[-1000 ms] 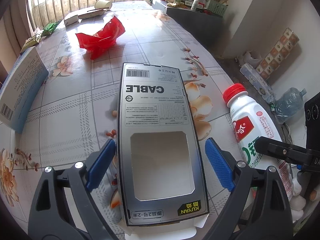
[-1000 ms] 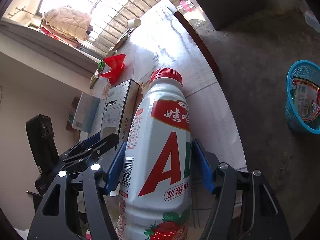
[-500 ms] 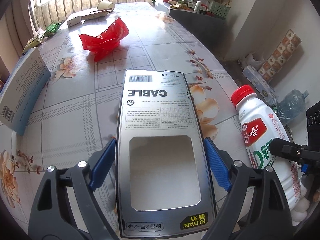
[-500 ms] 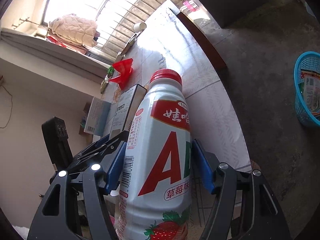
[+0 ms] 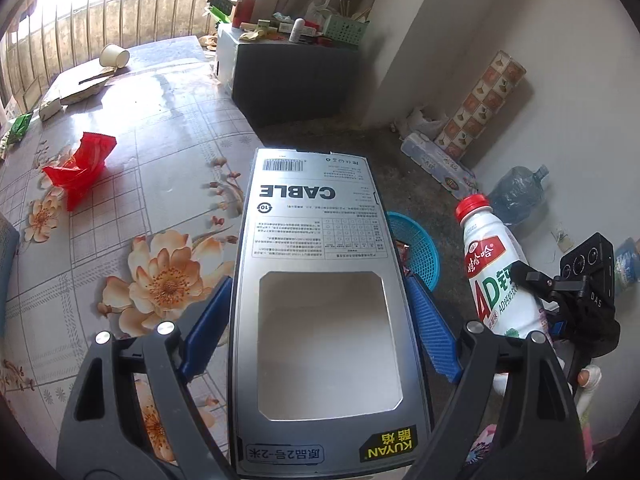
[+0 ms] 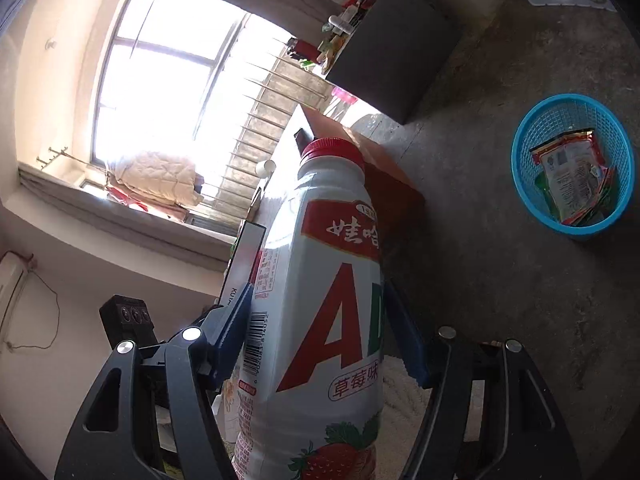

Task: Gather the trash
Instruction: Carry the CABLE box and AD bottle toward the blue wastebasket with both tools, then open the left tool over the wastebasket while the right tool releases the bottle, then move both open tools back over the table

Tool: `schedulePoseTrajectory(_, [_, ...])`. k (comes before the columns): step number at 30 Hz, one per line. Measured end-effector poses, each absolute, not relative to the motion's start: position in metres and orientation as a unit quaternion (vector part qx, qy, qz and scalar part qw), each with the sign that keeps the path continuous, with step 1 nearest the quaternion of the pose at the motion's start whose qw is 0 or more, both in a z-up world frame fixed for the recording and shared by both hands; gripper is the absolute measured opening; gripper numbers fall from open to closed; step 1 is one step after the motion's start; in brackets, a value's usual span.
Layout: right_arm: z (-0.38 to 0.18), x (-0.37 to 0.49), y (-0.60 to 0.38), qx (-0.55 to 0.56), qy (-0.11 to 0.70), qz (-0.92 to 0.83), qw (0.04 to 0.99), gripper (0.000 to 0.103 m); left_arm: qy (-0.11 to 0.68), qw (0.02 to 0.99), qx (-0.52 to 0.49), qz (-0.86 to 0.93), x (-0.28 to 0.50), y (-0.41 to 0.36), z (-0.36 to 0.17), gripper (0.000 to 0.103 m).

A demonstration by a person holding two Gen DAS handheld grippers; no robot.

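A grey cable box (image 5: 320, 280) is clamped between the left gripper (image 5: 320, 328) pads, and a white drink bottle (image 6: 320, 300) is gripped by the right gripper (image 6: 320, 336), both raised; beyond, on the floor, a blue basket (image 6: 576, 168) is seen holding wrappers.

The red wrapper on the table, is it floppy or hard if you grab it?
The red wrapper is crumpled with sharp creases, so it is probably thin, floppy film that would squash in a grip. It looks very light, so a push would likely slide it across the glossy tablecloth.
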State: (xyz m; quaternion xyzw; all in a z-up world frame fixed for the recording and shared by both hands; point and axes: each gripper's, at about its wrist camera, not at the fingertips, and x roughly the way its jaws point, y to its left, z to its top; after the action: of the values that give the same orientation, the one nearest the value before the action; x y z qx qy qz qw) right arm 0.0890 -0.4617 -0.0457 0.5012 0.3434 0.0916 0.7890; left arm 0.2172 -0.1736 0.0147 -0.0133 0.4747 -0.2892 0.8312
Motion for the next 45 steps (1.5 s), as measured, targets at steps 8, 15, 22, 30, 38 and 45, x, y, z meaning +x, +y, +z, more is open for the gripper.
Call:
schedulePoseTrajectory(8, [-0.115,0.073,-0.545,0.567,0.36,-0.025,0.741,0.064,0.544,0.756,0.037,-0.363,0.241,-0.326,-0.028,0.082])
schedulePoseTrajectory(15, [-0.188,0.127,-0.599,0.589,0.385,-0.084,0.706,0.065,0.588,0.716,0.079,-0.368,0.276,-0.44,-0.091,0.083])
schedulePoseTrajectory(22, [-0.261,0.174,-0.645,0.591,0.385,-0.151,0.693,0.072,0.605,0.715,0.03,-0.349,0.321,-0.5,-0.147,0.085])
schedulePoseTrajectory(30, [-0.267,0.149,-0.646,0.594,0.372,-0.163,0.694,0.072,0.608,0.713,-0.005,-0.35,0.326,-0.485,-0.151,0.085])
schedulePoseTrajectory(38, [-0.219,0.099,-0.631,0.564,0.355,-0.176,0.725,0.072,0.546,0.744,-0.032,-0.384,0.305,-0.428,-0.079,0.085])
schedulePoseTrajectory(45, [-0.124,0.073,-0.581,0.433,0.349,-0.161,0.815,0.076,0.457,0.79,-0.044,-0.406,0.255,-0.334,-0.011,0.085])
